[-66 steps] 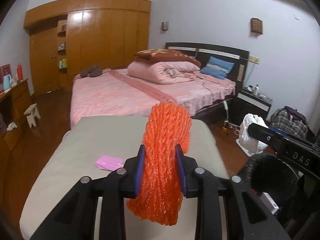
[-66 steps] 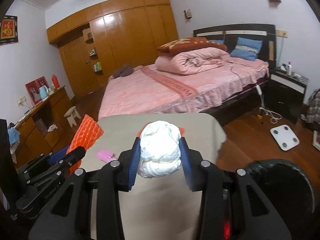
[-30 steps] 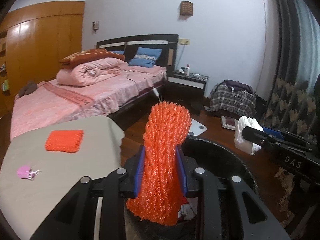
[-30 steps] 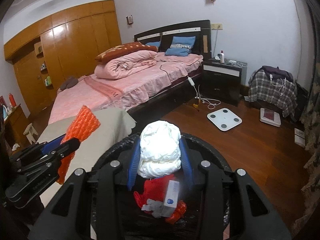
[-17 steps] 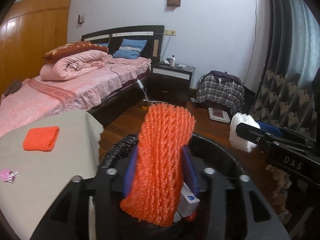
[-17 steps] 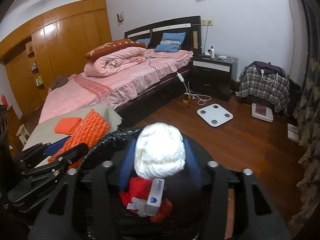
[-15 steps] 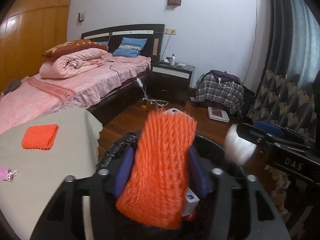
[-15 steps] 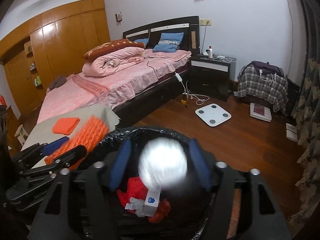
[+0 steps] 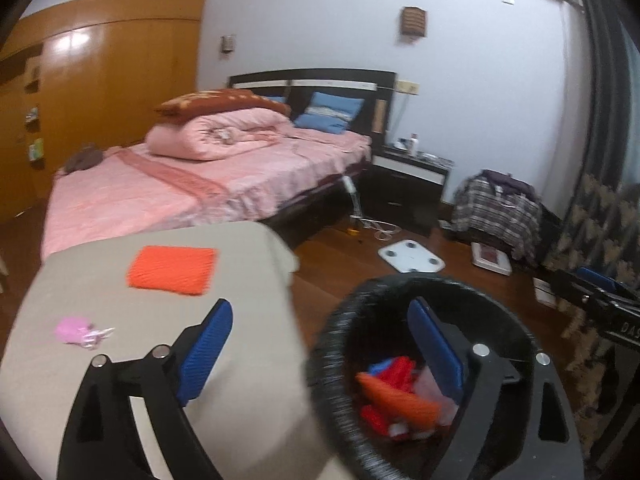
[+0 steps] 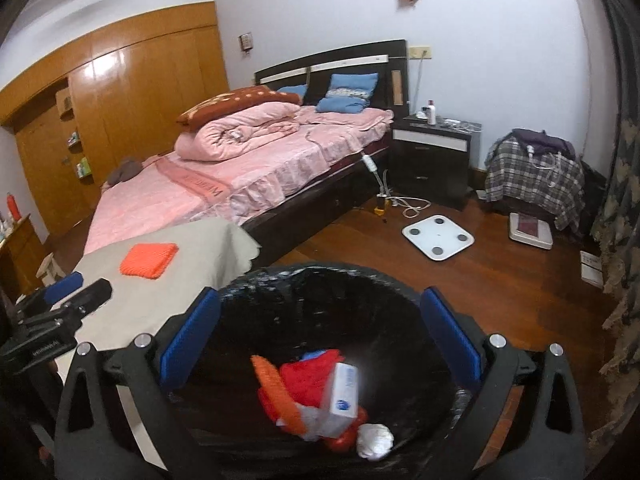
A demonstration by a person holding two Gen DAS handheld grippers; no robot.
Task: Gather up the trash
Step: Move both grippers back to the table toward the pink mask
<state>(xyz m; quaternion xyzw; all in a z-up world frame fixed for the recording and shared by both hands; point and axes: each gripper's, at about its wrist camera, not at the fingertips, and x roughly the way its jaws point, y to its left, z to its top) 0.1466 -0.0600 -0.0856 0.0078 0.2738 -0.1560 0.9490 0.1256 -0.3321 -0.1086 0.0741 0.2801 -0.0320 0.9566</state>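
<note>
- The right tool [image 10: 320, 322] hangs over the black-lined trash bin [image 10: 280, 280]; its jaws have just been opening and now stand wide with nothing between the blue pads.
- The left tool [image 9: 320, 340] has likewise just spread its jaws and grips nothing; one pad sits over the counter [image 9: 248, 400], the other over the bin's mouth.
- In the bin lie the ribbed orange foam net [image 10: 278, 388], a crumpled white paper wad [image 10: 374, 440], a small white carton [image 10: 344, 392] and red wrapping.
- On the beige cloth-covered counter remain a flat orange foam square [image 9: 172, 270] and a small pink scrap [image 9: 78, 330], well apart.
- Beyond stand a pink-quilted bed [image 10: 240, 176], a dark nightstand [image 10: 434, 156] and a white scale [image 10: 438, 236] on the wooden floor.
</note>
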